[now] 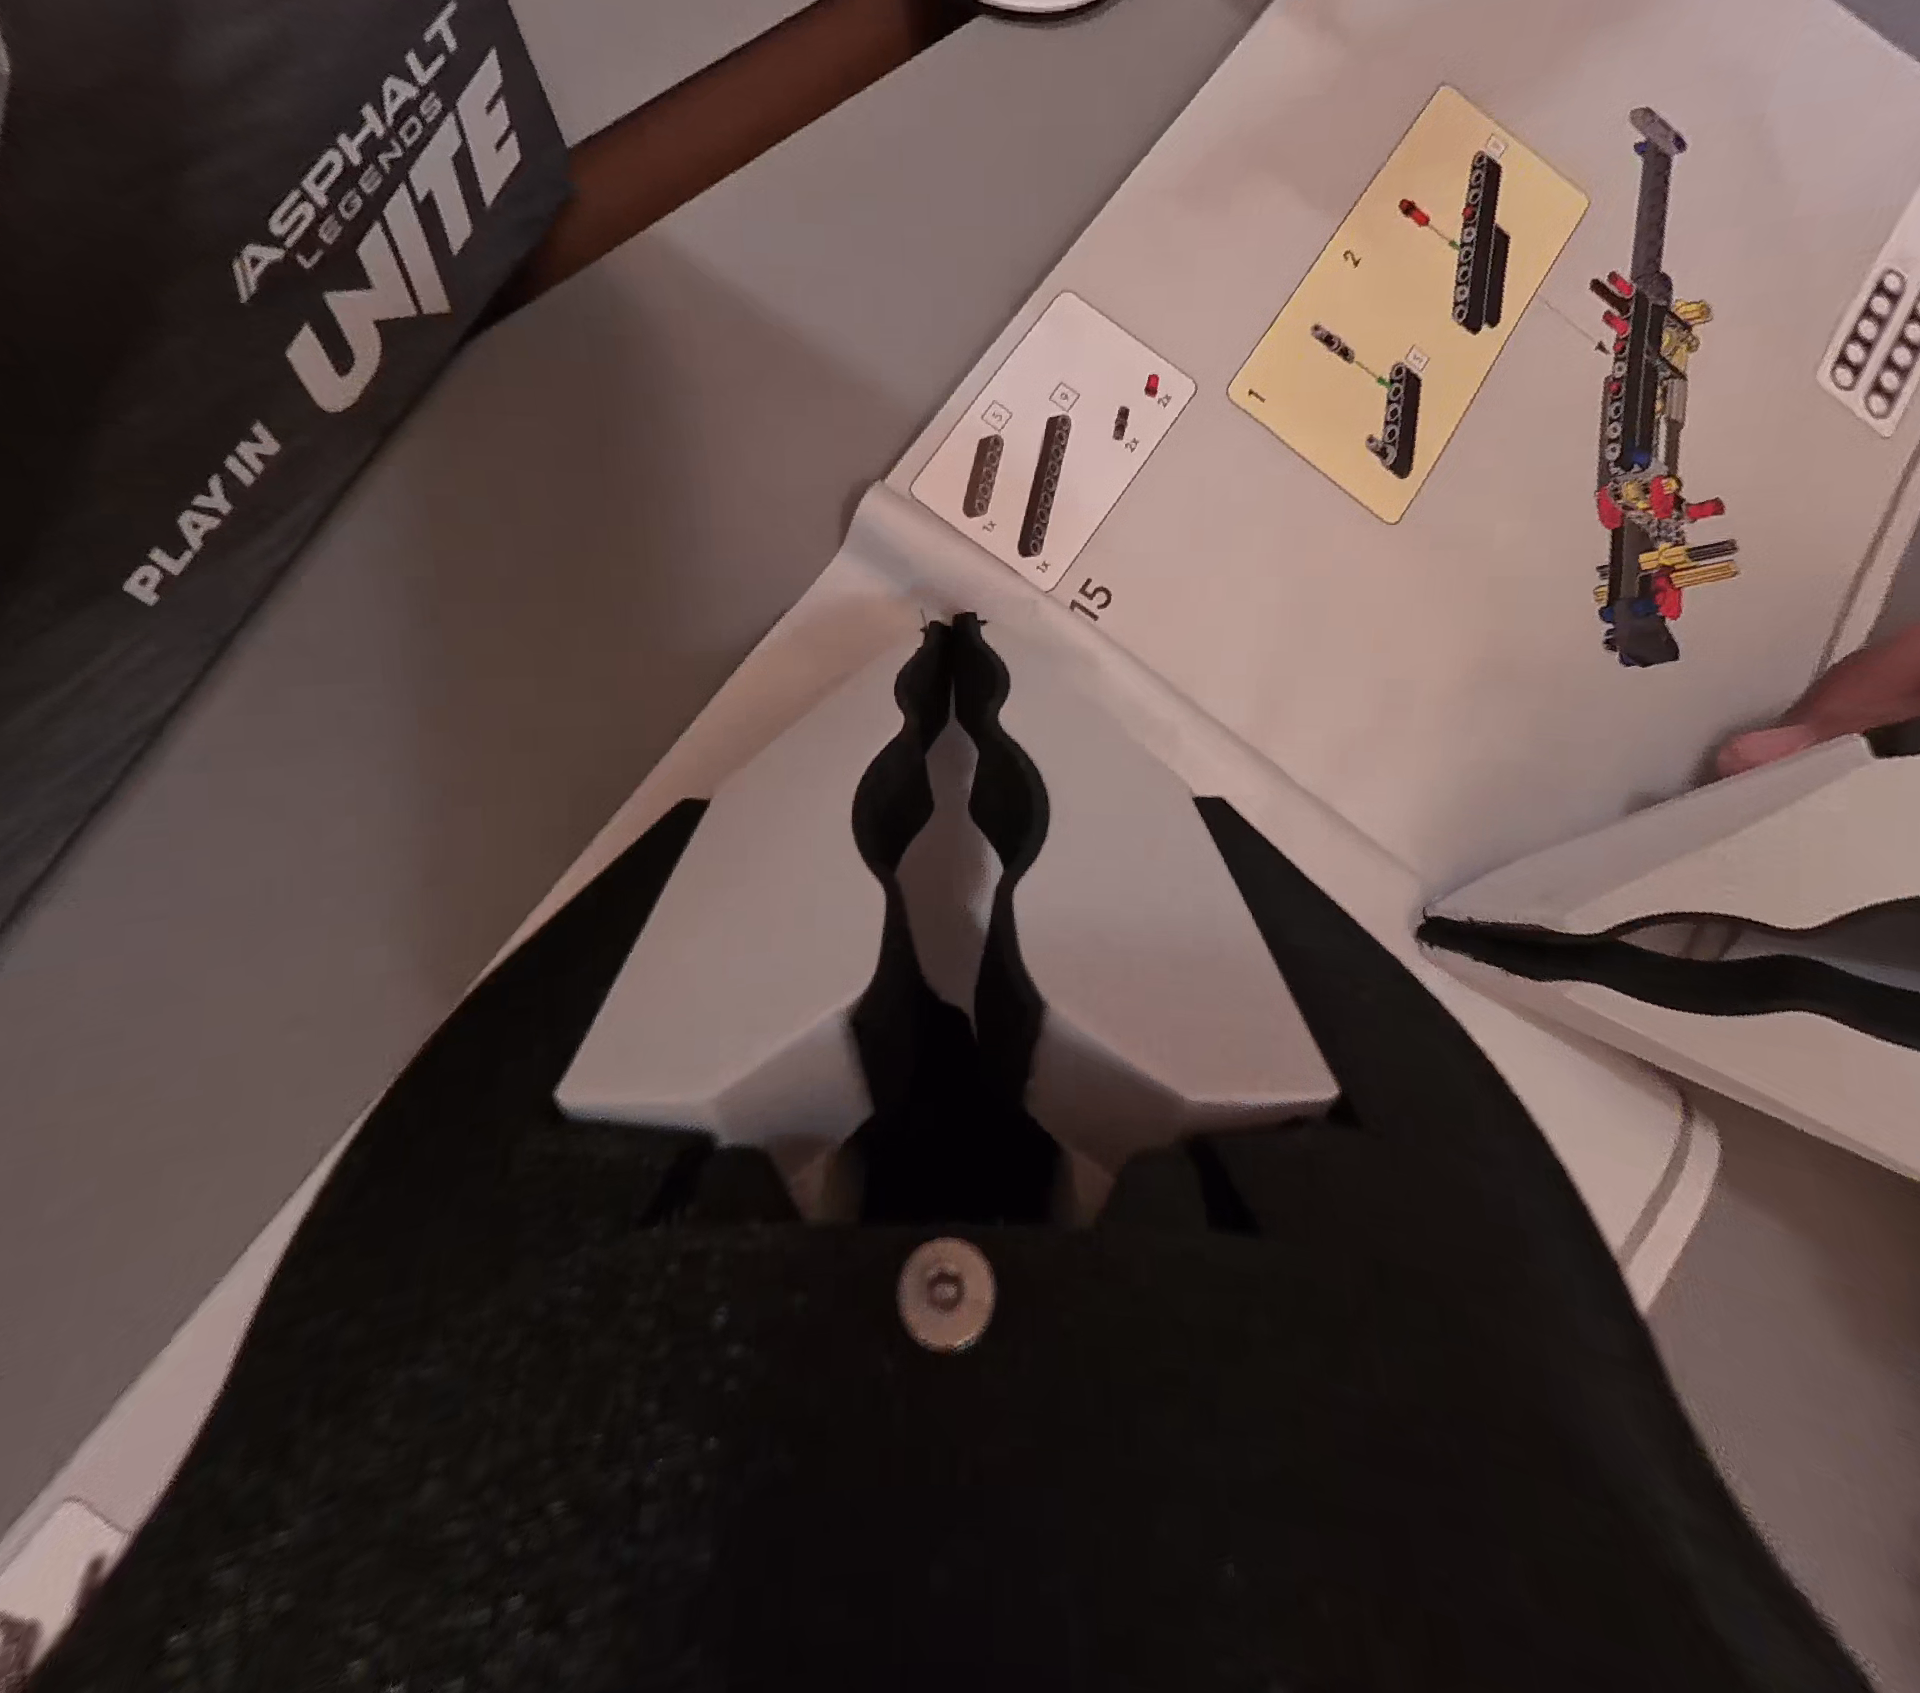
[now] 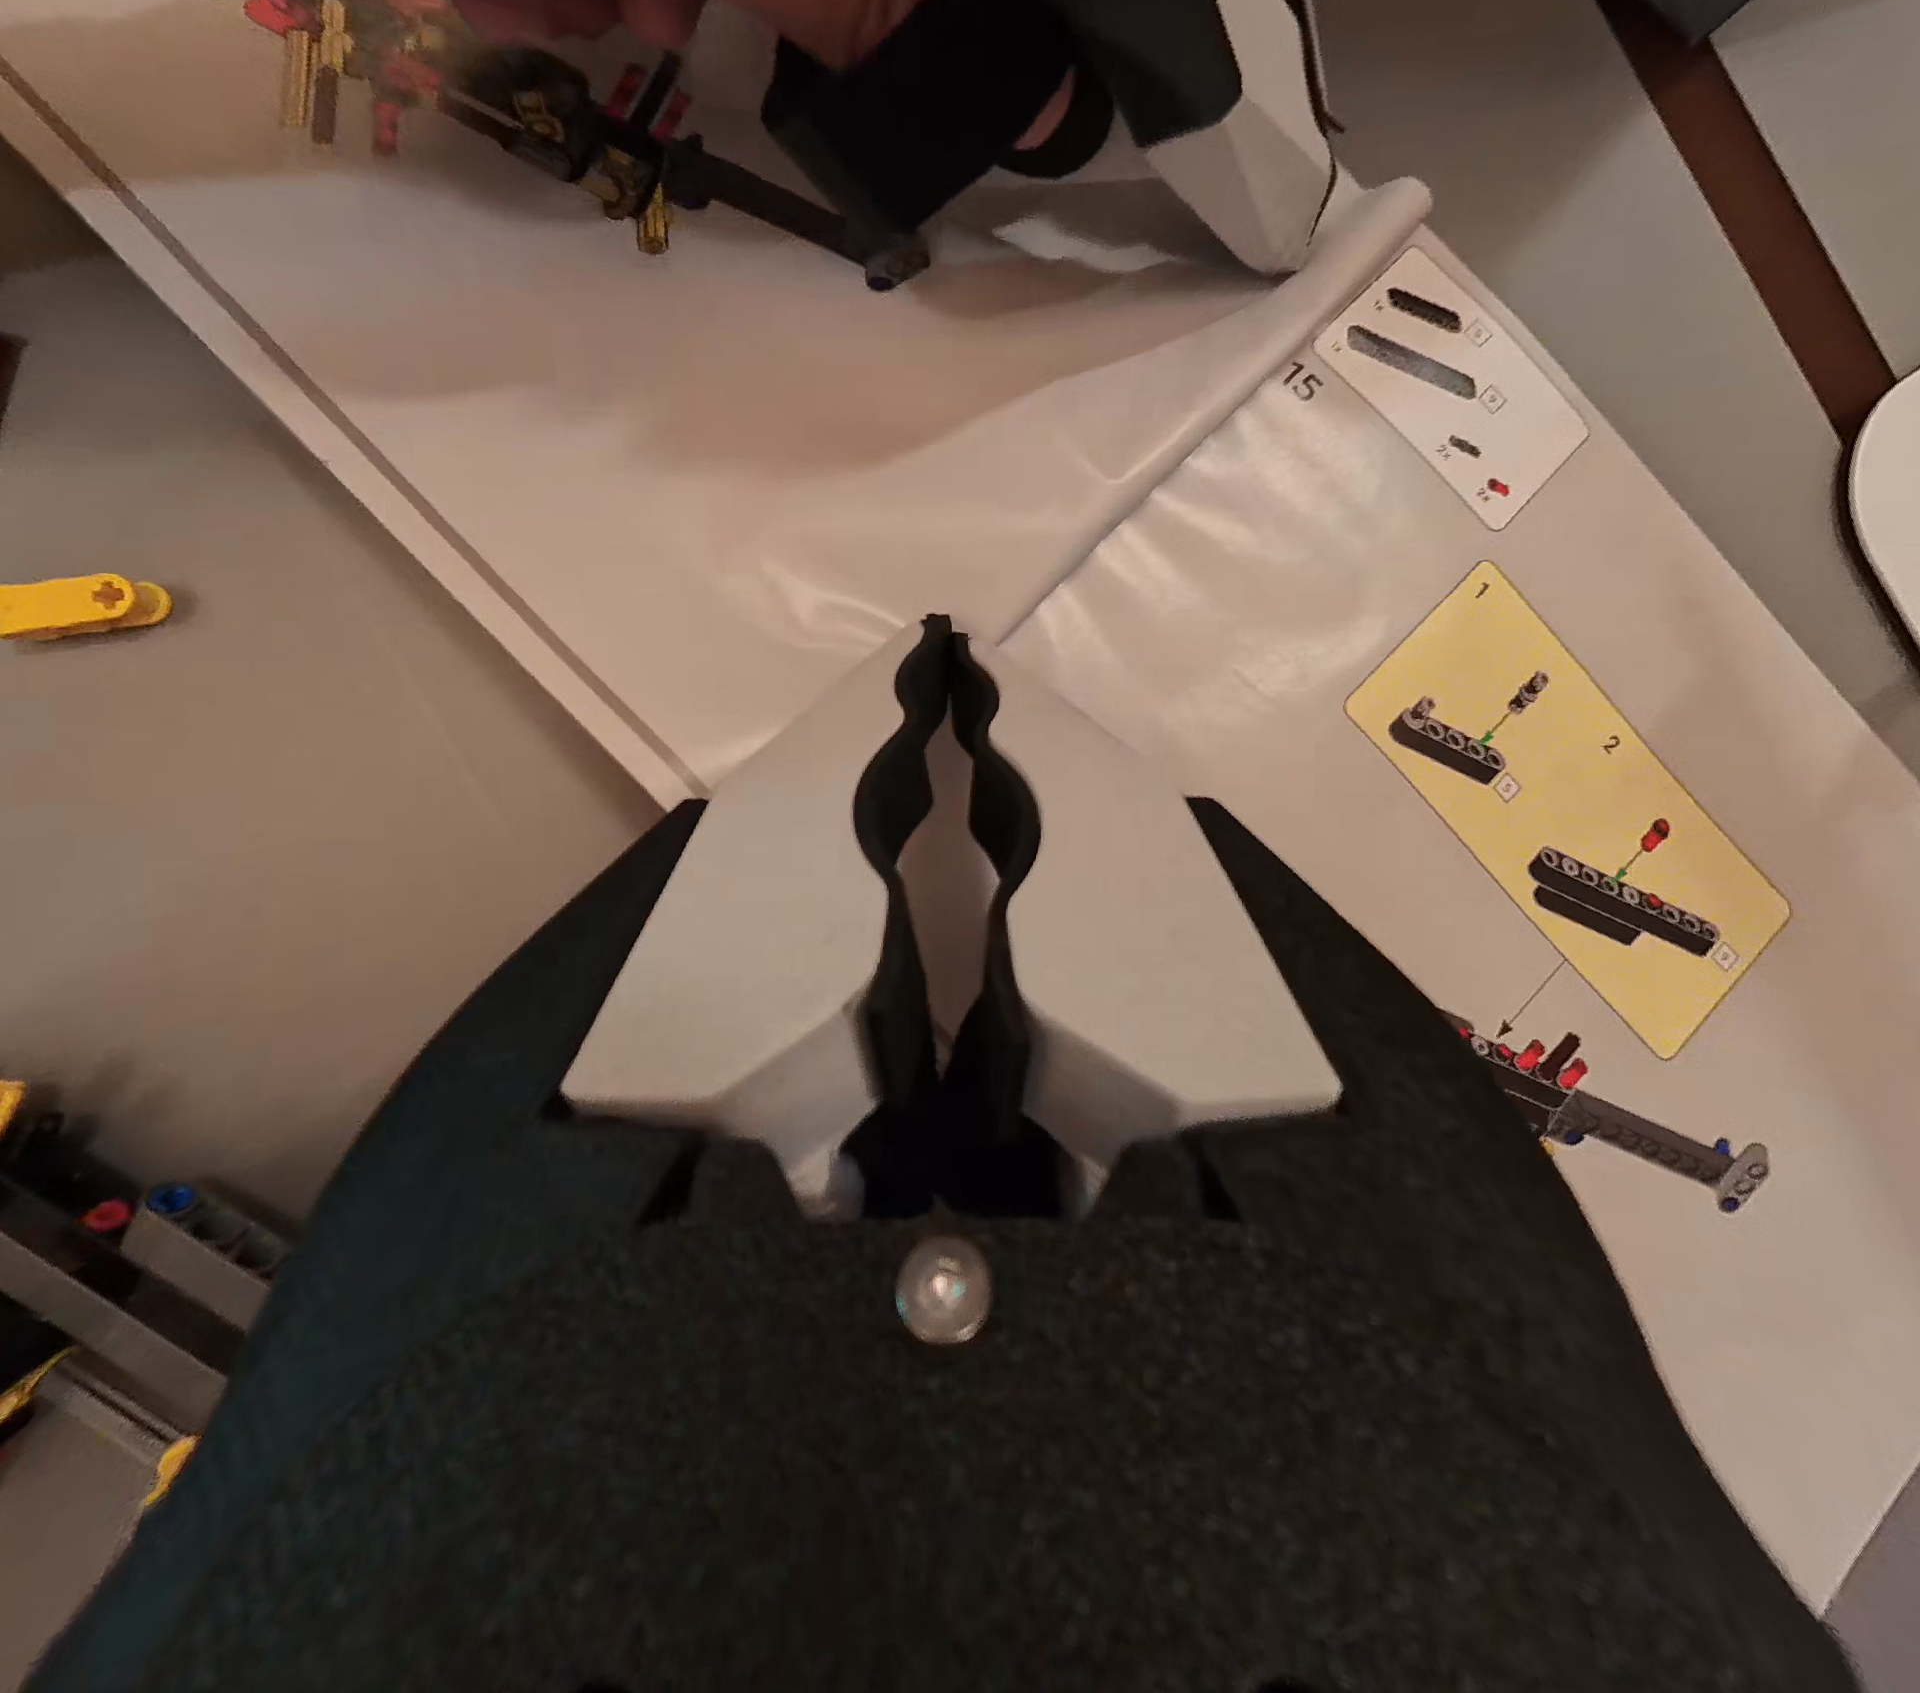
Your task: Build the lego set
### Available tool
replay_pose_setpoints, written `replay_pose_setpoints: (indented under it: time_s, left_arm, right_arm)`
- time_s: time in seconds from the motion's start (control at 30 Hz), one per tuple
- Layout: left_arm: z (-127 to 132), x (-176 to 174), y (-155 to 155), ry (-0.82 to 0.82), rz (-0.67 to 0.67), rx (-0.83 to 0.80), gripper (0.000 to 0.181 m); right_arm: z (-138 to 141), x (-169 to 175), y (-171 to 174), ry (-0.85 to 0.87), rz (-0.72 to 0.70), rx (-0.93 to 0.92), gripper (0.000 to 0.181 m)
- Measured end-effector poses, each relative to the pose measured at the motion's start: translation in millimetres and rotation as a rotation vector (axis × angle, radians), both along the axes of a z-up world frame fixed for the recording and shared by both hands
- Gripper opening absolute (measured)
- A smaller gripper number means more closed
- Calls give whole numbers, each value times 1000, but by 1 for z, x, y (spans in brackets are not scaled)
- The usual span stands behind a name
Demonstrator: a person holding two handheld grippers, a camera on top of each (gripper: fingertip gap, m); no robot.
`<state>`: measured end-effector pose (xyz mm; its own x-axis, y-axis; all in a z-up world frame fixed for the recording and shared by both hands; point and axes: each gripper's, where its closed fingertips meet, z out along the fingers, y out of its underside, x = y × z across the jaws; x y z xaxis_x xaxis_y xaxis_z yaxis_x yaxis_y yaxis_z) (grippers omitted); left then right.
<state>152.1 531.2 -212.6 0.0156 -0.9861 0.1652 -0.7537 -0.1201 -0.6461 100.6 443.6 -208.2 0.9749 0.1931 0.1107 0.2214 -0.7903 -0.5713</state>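
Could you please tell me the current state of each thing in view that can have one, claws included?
Left claw: shut, empty, tips at the booklet's fold.
Right claw: shut, empty, over the booklet.
Instruction booklet: open, lying flat on the table.
Partly built model: unfinished, lying on the booklet's far page.
Yellow piece: loose on the table, unattached.
Dark box: cannot tell if open.

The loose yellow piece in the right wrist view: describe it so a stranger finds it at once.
Start at the open instruction booklet on the grey table. Left of it, alone on bare tabletop, lies the yellow piece. Unlike the boxed parts below, it is flat, round-ended, with a cross-shaped hole.
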Motion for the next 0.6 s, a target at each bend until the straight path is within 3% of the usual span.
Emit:
replay_pose_setpoints:
  time_s: [0.03,0.2,0.3,0.43,0.6]
  left_arm:
    - [0,2,-1,-10,2,9,0]
    - [3,12,-4,-55,25,37,0]
    - [35,-2,-16,-167,23,12,5]
    - [101,-78,-1,-389,147,80,17]
    - [109,-190,52,-496,419,89,22]
  right_arm:
    - [0,1,0,-8,-5,5,0]
    - [1,2,1,0,-42,-5,0]
    - [11,1,0,30,-59,20,0]
    - [59,-15,-3,158,-76,215,1]
    - [92,-35,-8,256,-126,445,18]
